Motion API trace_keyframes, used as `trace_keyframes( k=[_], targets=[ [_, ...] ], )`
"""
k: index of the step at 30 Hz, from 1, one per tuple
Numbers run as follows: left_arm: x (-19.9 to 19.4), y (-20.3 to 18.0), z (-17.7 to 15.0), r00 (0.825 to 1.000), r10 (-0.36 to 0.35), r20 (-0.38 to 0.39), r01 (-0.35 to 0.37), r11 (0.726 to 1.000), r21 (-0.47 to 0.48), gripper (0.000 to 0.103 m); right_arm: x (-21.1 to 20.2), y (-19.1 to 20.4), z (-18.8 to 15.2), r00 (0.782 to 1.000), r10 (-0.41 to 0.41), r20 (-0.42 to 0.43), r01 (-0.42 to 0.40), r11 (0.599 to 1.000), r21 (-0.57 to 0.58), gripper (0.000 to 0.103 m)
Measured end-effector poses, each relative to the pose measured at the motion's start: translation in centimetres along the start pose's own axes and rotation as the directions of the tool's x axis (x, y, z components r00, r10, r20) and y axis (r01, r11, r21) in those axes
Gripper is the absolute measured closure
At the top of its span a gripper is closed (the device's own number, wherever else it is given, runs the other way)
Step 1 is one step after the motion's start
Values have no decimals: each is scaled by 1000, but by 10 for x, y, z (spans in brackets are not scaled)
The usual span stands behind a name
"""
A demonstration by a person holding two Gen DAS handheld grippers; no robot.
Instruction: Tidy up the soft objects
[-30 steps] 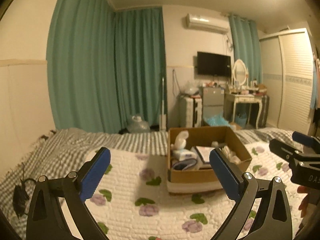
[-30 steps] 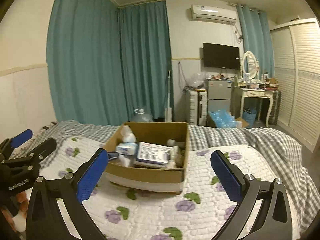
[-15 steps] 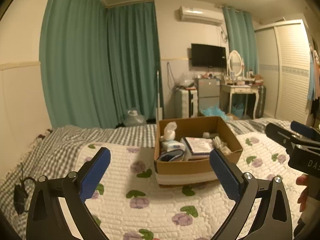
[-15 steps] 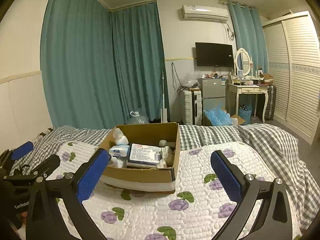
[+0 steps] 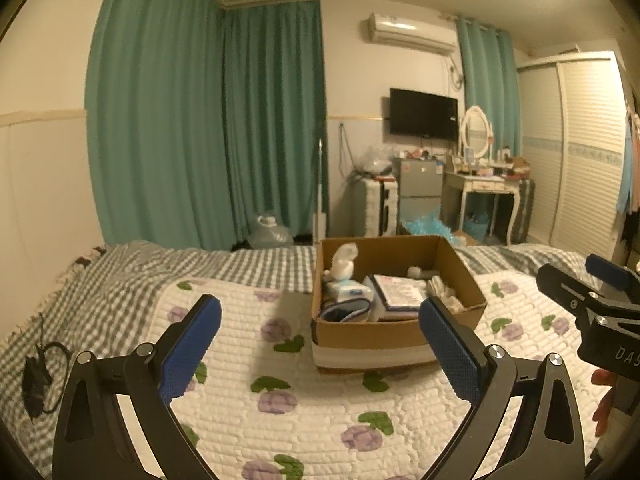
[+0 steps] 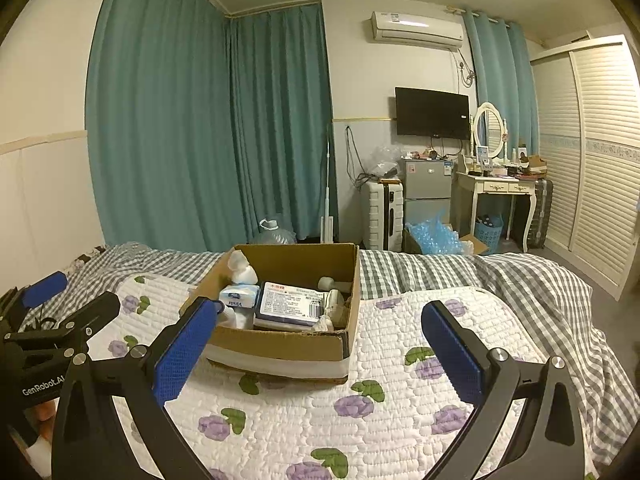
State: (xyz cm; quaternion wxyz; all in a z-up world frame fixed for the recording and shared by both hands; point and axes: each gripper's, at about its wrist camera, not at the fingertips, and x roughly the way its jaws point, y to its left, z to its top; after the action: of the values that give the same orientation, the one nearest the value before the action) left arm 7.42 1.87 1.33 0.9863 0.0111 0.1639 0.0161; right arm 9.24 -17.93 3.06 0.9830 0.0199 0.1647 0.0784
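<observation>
A cardboard box sat on the flowered quilt of the bed, a little left of centre in the right wrist view and right of centre in the left wrist view. Inside it lay the soft things: a white tissue pack at the left, a flat wrapped packet with a printed label in the middle, a white twisted bundle standing in the back left corner, and some small pale pieces along the right wall, too small to name.

The left tool hung above the quilt with its blue pads spread wide and nothing between them. The right tool was likewise spread and empty, its left pad overlapping the box's near left corner in its own view.

The scene fitted two stages equally: the soft things gathered into the box already, or waiting there to be taken out and sorted. So no particular move can be urged. In my judgement, whichever followed, good handling would have meant coming in from above the box's open top, keeping the pads clear of the cardboard walls, and pinching a soft thing across its narrow side, gently enough not to crush it. The other tool could steady the light box, which might slide on the quilt.
</observation>
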Motion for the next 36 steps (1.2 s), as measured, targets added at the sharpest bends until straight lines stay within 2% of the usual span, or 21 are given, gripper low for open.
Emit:
trace_keyframes(
  k=[36],
  targets=[
    [3,9,-6,1000,6,-9,-6,1000,-6,2,7,3,-10,1000,-7,-14,7,1000,-7,0]
  ],
)
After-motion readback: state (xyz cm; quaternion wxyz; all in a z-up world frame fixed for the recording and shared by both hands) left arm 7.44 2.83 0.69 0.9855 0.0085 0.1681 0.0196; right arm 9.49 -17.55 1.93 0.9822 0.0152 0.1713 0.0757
